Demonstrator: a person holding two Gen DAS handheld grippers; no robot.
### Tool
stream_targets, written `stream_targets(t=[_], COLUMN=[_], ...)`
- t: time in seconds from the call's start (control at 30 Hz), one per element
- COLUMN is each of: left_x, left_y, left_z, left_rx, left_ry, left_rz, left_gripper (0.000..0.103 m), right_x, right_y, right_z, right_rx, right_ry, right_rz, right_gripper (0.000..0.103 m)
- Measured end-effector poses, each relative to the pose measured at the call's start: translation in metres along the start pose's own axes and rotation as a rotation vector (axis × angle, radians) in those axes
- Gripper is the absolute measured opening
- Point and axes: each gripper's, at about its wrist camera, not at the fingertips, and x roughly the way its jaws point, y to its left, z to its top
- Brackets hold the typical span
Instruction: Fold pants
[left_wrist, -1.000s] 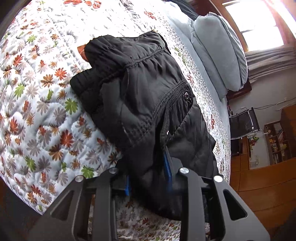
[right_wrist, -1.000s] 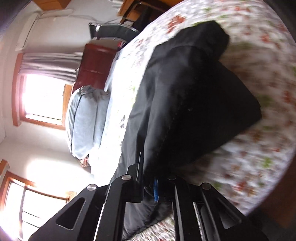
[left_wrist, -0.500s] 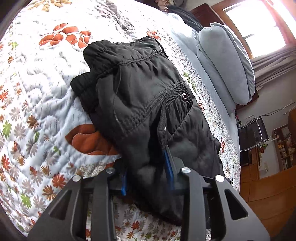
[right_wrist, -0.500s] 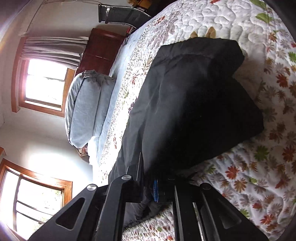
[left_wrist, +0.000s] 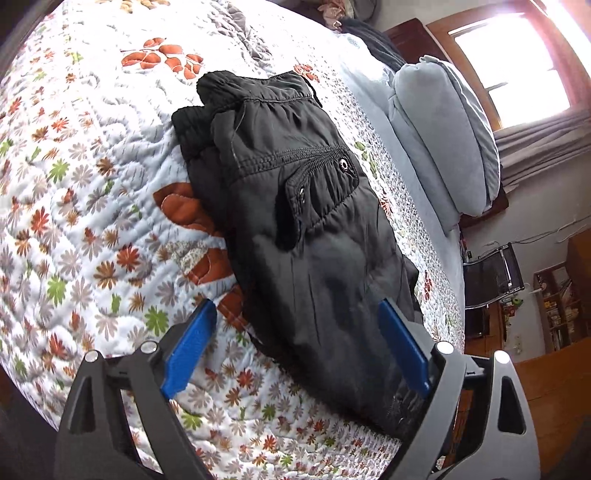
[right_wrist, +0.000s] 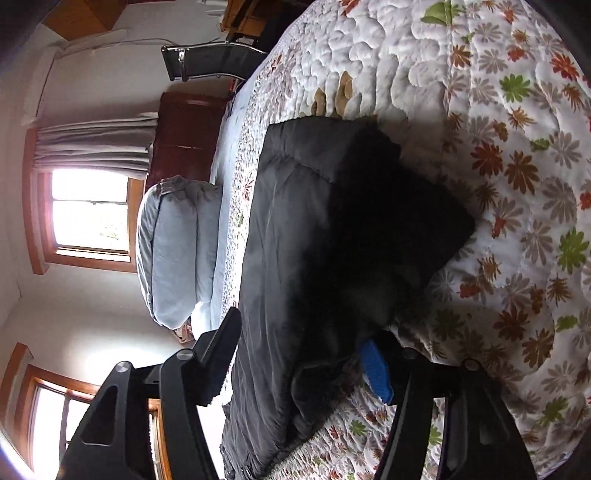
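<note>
Folded black pants (left_wrist: 306, 236) lie on a floral quilt (left_wrist: 92, 192); left tongs (left_wrist: 295, 347) and right tongs (right_wrist: 303, 354) gape wide around them.

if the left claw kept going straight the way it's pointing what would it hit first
Most likely the folded black padded pants lying on the floral quilted bedspread: the open left claw already straddles their near end, though depth is unclear.

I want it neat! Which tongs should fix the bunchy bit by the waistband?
Probably left. The left tongs, open, face along the pants toward that bunched waistband; the right tongs, also open, see only the smooth folded end.
</note>
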Motion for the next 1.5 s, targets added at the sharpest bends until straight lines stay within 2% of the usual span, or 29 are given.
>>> stream_targets(t=[0.13,0.17,0.2,0.27,0.37,0.57,0.7,0.8,0.97,1.1,1.17,1.33,1.5], left_x=[-0.01,-0.01,-0.011,-0.009,-0.004,0.0,0.001,0.002,0.0,-0.001,-0.002,-0.005,-0.008], left_y=[0.002,0.002,0.002,0.002,0.005,-0.001,0.0,0.001,0.008,0.009,0.01,0.014,0.018], left_z=[-0.008,-0.009,-0.01,-0.013,-0.016,-0.019,-0.018,-0.017,-0.016,-0.016,-0.015,-0.015,-0.015], left_rx=[-0.017,-0.017,-0.015,-0.012,-0.014,0.017,0.021,0.012,-0.007,-0.008,-0.013,-0.021,-0.03], left_ry=[-0.034,-0.04,-0.044,-0.049,-0.044,-0.056,-0.055,-0.051,-0.048,-0.045,-0.042,-0.038,-0.034], left_rz=[0.028,0.037,0.041,0.047,0.054,0.061,0.049,0.03,0.001,-0.008,-0.017,-0.033,-0.044], left_gripper=[0.09,0.09,0.091,0.091,0.091,0.092,0.093,0.093,0.093,0.093,0.093,0.093,0.093], right_x=[0.014,0.016,0.013,0.017,0.016,0.01,0.013,0.027,0.064,0.099,0.111,0.154,0.181], right_y=[-0.001,-0.001,-0.007,-0.005,0.003,0.075,0.142,0.19,0.243,0.259,0.251,0.225,0.195], right_z=[0.007,0.008,0.005,0.006,0.004,-0.016,-0.049,-0.081,-0.143,-0.19,-0.211,-0.259,-0.304], right_rx=[0.025,0.022,0.011,-0.018,-0.067,-0.335,-0.575,-0.761,-0.998,-1.118,-1.146,-1.27,-1.417], right_ry=[-0.016,-0.022,-0.031,-0.034,-0.054,-0.158,-0.207,-0.205,-0.113,-0.018,0.041,0.19,0.284], right_rz=[0.005,0.009,0.009,0.005,0.0,-0.133,-0.186,-0.205,-0.199,-0.202,-0.212,-0.311,-0.421], right_gripper=[0.062,0.054,0.042,0.024,0.016,0.014,0.014,0.014,0.014,0.014,0.014,0.014,0.014])
